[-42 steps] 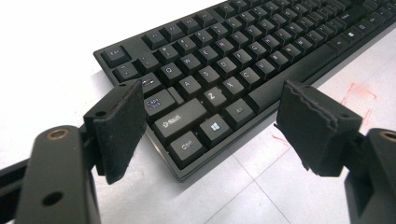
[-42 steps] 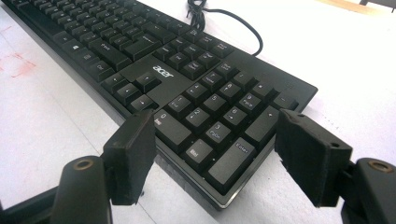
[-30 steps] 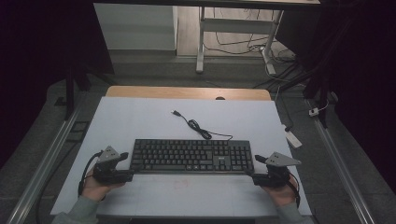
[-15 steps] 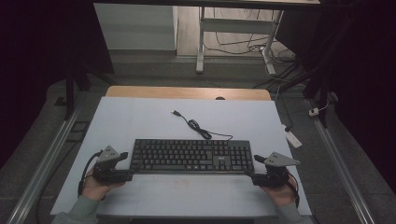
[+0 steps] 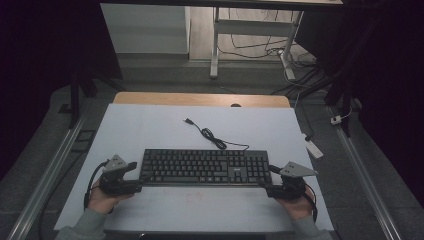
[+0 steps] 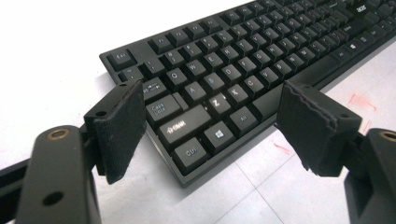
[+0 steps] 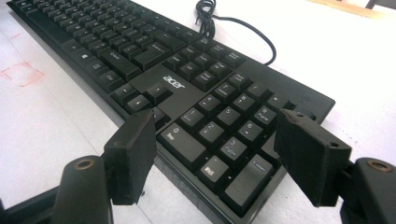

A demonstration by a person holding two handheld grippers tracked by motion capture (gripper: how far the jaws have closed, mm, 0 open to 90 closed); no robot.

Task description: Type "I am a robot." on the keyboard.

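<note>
A long black plastic keyboard (image 5: 206, 167) with a thin black cable (image 5: 212, 137) lies flat on the white tabletop (image 5: 150, 130), stretched between the two tools. The left tool (image 5: 134, 176) sits at the keyboard's left end; in the left gripper view its jaws stand wide apart, one pad beside the short left edge near the Caps Lock key, the other over the front edge, with the Ctrl corner (image 6: 189, 156) lying in the gap between them. They hold nothing. The right tool (image 5: 266, 181) sits at the keyboard's right end; in the right gripper view its jaws are likewise spread wide, straddling the number-pad corner (image 7: 243, 179) without gripping it. The cable curls away on the far side of the keyboard from both tools. Faint red marks (image 7: 21, 73) show on the tabletop just in front of the keyboard.
</note>
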